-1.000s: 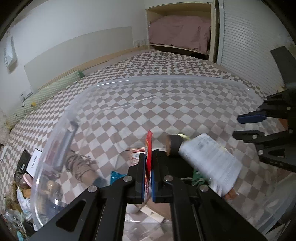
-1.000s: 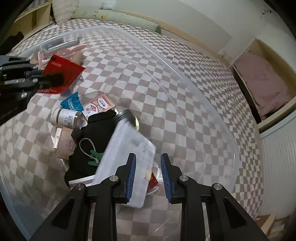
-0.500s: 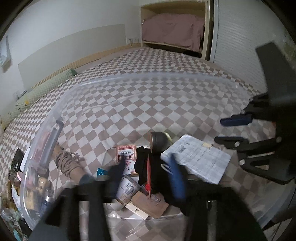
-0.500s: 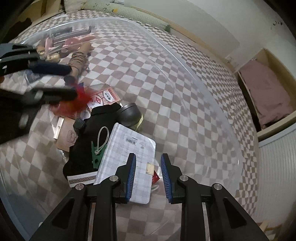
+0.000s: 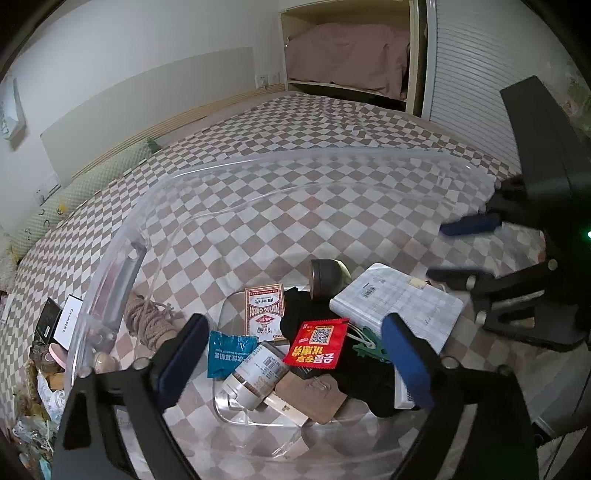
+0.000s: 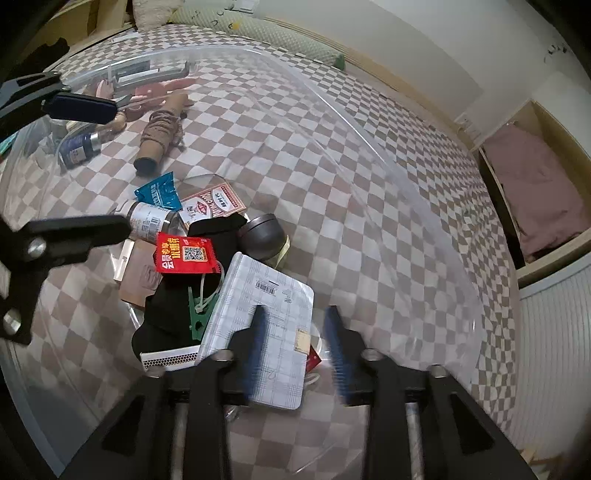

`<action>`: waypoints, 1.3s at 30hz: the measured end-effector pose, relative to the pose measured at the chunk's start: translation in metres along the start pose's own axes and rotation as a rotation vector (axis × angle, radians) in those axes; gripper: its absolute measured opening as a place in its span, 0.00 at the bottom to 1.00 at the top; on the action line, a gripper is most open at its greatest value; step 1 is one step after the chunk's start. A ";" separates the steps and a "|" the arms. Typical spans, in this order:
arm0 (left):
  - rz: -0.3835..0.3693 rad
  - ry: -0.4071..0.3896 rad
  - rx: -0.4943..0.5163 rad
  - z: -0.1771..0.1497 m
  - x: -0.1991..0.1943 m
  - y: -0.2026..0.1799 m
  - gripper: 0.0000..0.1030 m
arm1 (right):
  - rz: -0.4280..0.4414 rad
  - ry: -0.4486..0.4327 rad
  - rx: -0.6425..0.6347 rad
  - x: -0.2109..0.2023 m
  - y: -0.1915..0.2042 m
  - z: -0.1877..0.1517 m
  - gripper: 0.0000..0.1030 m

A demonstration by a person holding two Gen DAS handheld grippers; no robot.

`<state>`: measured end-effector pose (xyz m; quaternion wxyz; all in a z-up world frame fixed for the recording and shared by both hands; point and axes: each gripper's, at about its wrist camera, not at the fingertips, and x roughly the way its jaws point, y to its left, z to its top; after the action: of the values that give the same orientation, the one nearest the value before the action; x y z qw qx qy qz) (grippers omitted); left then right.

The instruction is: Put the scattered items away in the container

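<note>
A clear plastic bin (image 5: pixel 295 155) (image 6: pixel 332 99) stands on the checkered bed. Inside lie a red packet (image 5: pixel 317 347) (image 6: pixel 184 254) on a black cloth (image 5: pixel 354 373), a white checked notebook (image 5: pixel 399 306) (image 6: pixel 266 314), a card box (image 5: pixel 264 310), a teal packet (image 5: pixel 229 350), a labelled bottle (image 5: pixel 258 373) and a dark round tin (image 5: pixel 325 275). My left gripper (image 5: pixel 295 332) (image 6: pixel 122 166) hangs wide open above the red packet, holding nothing. Over the notebook my right gripper (image 6: pixel 295 317) (image 5: pixel 437 251) is open and empty too.
A rope spool (image 5: pixel 147 325) (image 6: pixel 159 133) shows through the bin's clear left wall. Beyond that wall lie a white and black box (image 5: pixel 70 321), a blue bottle (image 6: pixel 79 146) and several small items. A green bolster (image 6: pixel 258 33) lines the bed's far edge.
My left gripper opened and let go of the red packet, which dropped onto the black cloth. The notebook that was falling from my right gripper came to rest in the bin.
</note>
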<state>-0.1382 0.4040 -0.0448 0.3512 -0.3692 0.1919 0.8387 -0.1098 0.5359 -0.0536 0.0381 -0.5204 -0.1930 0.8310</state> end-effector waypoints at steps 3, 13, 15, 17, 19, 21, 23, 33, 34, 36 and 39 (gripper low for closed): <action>0.004 -0.001 0.012 0.001 -0.003 -0.002 1.00 | -0.006 -0.007 -0.003 -0.005 0.001 0.000 0.66; 0.014 -0.004 0.008 0.000 -0.014 -0.002 1.00 | -0.030 -0.037 0.000 -0.024 0.004 0.000 0.76; 0.016 -0.009 0.004 0.000 -0.017 -0.001 1.00 | -0.033 -0.048 0.005 -0.029 0.003 -0.001 0.80; 0.019 -0.016 0.003 0.001 -0.021 -0.001 1.00 | -0.041 -0.056 0.009 -0.035 0.003 -0.001 0.80; 0.020 -0.022 0.000 0.001 -0.025 -0.001 1.00 | -0.049 -0.065 0.013 -0.040 0.003 -0.001 0.80; 0.019 -0.027 -0.001 0.001 -0.028 0.000 1.00 | -0.061 -0.075 0.017 -0.045 0.003 -0.001 0.81; 0.018 -0.035 -0.001 0.001 -0.033 0.000 1.00 | -0.070 -0.086 0.019 -0.050 0.003 -0.001 0.86; 0.022 -0.065 -0.007 -0.003 -0.055 0.003 1.00 | -0.116 -0.147 0.074 -0.080 0.001 -0.002 1.00; 0.023 -0.067 -0.010 -0.004 -0.057 0.004 1.00 | -0.121 -0.154 0.082 -0.082 0.001 -0.003 1.00; 0.024 -0.072 -0.019 -0.006 -0.061 0.007 1.00 | -0.138 -0.169 0.095 -0.088 0.005 -0.004 1.00; 0.025 -0.080 -0.039 -0.009 -0.067 0.011 1.00 | -0.135 -0.195 0.116 -0.096 0.010 -0.006 1.00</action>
<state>-0.1101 0.3611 0.0001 0.3411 -0.3395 0.1659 0.8608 -0.0590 0.5032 0.0220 0.1049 -0.4199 -0.1821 0.8829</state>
